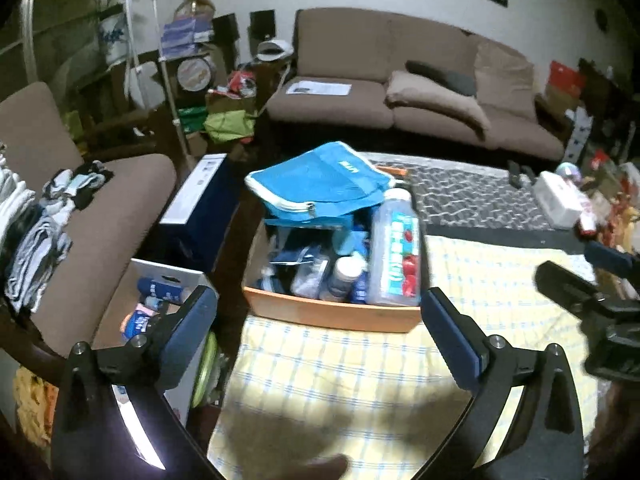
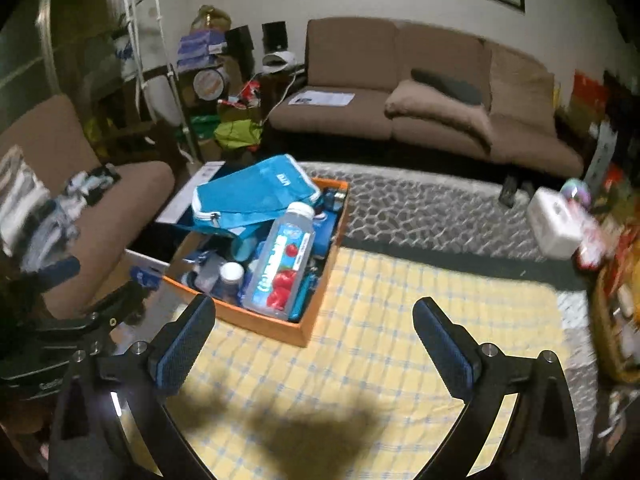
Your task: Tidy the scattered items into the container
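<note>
An orange box stands on a yellow checked cloth. It holds a blue zip pouch, a clear bottle with a strawberry label, a white-capped jar and several small blue items. My left gripper is open and empty just in front of the box. My right gripper is open and empty over the cloth, right of the box; it also shows at the right edge of the left wrist view.
A white cardboard box with small bottles stands left of the orange box. A dark blue carton lies behind it. An armchair with clothes is at left, a brown sofa behind. A white tissue pack and clutter sit at right.
</note>
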`<state>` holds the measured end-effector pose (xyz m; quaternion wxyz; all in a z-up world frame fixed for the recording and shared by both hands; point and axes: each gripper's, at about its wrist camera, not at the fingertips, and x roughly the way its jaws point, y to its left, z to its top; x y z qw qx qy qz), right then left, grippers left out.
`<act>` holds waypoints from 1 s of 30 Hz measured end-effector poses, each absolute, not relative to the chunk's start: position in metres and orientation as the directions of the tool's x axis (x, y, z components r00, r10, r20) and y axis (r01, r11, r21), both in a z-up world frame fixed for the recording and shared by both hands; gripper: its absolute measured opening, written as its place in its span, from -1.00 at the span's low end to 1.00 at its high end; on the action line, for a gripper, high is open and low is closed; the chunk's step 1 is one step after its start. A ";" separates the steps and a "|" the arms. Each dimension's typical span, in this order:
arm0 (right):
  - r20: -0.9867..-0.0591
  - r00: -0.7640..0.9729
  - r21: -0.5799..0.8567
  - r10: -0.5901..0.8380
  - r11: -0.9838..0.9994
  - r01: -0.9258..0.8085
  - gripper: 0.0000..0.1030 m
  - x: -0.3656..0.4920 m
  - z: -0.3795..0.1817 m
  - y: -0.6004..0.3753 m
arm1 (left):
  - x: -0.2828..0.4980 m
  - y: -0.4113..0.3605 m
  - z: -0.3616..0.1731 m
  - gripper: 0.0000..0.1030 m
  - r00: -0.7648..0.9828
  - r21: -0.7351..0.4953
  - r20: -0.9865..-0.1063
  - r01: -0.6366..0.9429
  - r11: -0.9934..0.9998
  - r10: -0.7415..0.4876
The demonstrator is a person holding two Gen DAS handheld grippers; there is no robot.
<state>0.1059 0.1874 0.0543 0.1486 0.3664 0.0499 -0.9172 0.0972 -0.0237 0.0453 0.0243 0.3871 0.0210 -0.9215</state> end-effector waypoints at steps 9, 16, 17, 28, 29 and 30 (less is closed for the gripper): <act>-0.673 -0.709 -0.037 -0.210 -0.948 0.316 0.96 0.114 0.053 0.176 | 0.103 -0.039 0.050 0.98 -0.701 -0.119 -0.713 0.097 -0.988 0.017; -0.673 -0.700 0.033 -0.238 -0.955 0.293 0.96 0.111 0.051 0.186 | 0.105 -0.038 0.051 0.98 -0.701 -0.074 -0.712 0.131 -0.989 -0.040; -0.673 -0.697 0.050 -0.247 -0.956 0.290 0.96 0.110 0.051 0.188 | 0.105 -0.037 0.051 0.98 -0.704 -0.076 -0.709 0.126 -0.989 -0.035; -0.681 -0.696 0.048 -0.228 -0.962 0.268 0.96 0.110 0.051 0.193 | 0.104 -0.028 0.052 0.98 -0.708 -0.036 -0.704 0.118 -0.992 -0.059; -0.678 -0.700 0.045 -0.227 -0.962 0.268 0.96 0.111 0.052 0.193 | 0.104 -0.028 0.052 0.98 -0.708 -0.031 -0.703 0.123 -0.992 -0.066; -0.677 -0.702 0.042 -0.224 -0.963 0.267 0.96 0.111 0.052 0.193 | 0.105 -0.027 0.052 0.98 -0.708 -0.023 -0.702 0.127 -0.992 -0.074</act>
